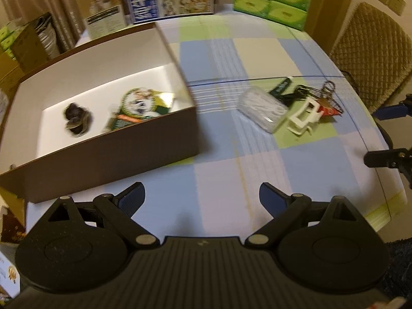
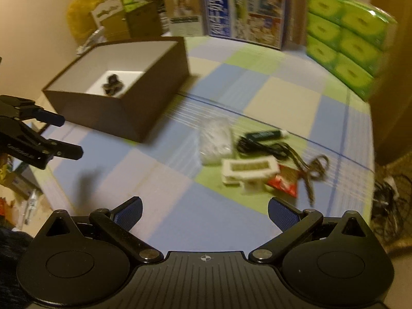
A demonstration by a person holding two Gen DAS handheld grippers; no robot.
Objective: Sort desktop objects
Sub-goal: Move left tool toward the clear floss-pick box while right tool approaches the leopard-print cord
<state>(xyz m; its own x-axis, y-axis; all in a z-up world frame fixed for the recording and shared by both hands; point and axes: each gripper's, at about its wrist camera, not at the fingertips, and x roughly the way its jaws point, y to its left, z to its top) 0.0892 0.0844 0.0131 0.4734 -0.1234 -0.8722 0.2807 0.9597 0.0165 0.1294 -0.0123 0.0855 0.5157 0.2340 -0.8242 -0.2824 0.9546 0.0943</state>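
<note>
A: Where do the two grippers stand?

B: The left gripper (image 1: pixel 202 195) hangs over the near edge of the bench (image 1: pixel 296 159), jaws spread wide with nothing between them. The right gripper (image 2: pixel 204 211) is the same: jaws spread, empty, above the checked cloth.

A: And the box?

B: The brown box (image 1: pixel 108 141) with the white inside sits on the left part of the bench. In it lie a dark crumpled item (image 1: pixel 77 122) and a green and white packet (image 1: pixel 140 104), apart from each other. Both views are blurred, so I cannot tell what the dark item is.

A: What lies outside the box?

B: A cluster to its right. A clear plastic case (image 1: pixel 262 109) lies nearest the box. Just beside it is a white plastic frame (image 1: pixel 305 117), which rests against a red packet (image 2: pixel 284 182). Behind them lie a dark green tube (image 2: pixel 265 135) with a white tip and a black cord (image 2: pixel 265 149). A pair of scissors (image 2: pixel 312 171) lies at the far right of the cluster, overlapping the red packet.

A: Anything at the back?

B: Stacked green tissue packs (image 2: pixel 342 36), a blue printed carton (image 2: pixel 244 13) and a smaller white carton (image 2: pixel 182 13), all well apart from the cluster.
</note>
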